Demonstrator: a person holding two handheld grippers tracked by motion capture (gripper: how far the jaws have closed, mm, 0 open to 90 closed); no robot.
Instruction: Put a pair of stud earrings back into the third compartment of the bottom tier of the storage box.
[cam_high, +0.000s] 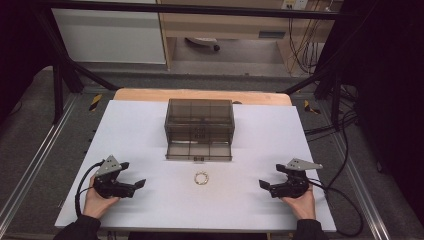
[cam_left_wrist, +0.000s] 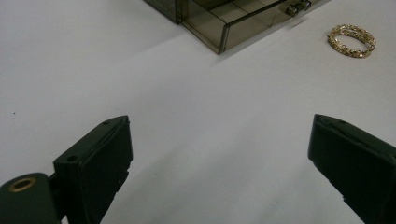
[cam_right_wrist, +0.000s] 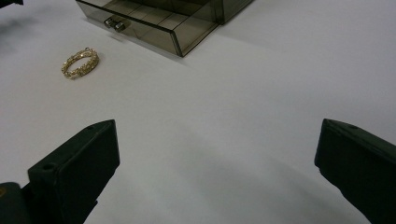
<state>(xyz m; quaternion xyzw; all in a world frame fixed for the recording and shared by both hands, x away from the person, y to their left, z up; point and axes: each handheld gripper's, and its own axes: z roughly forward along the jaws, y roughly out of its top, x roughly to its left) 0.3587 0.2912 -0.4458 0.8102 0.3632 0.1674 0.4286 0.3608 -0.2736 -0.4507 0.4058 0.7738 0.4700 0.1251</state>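
Note:
A gold chain bracelet (cam_high: 201, 178) lies flat on the white tabletop (cam_high: 150, 210), just in front of a smoky see-through drawer box (cam_high: 199, 114). The box's bottom drawer (cam_high: 199, 150) is pulled out toward me; its dividers show and the compartments look empty. My left gripper (cam_high: 133, 174) rests at the front left, open with nothing between its jaws, well left of the bracelet. My right gripper (cam_high: 271, 176) mirrors it at the front right, open and empty. The left gripper view has the bracelet (cam_left_wrist: 351, 41) far right and the drawer corner (cam_left_wrist: 219, 32) ahead. The right gripper view has the bracelet (cam_right_wrist: 80, 62) at upper left near the drawer knob (cam_right_wrist: 115, 23).
A wooden strip (cam_high: 150, 94) runs along the table's far edge. Black frame bars (cam_high: 65, 70) stand at the back corners, and cables (cam_high: 345, 150) trail off the right side. Bare tabletop lies between both grippers and the bracelet.

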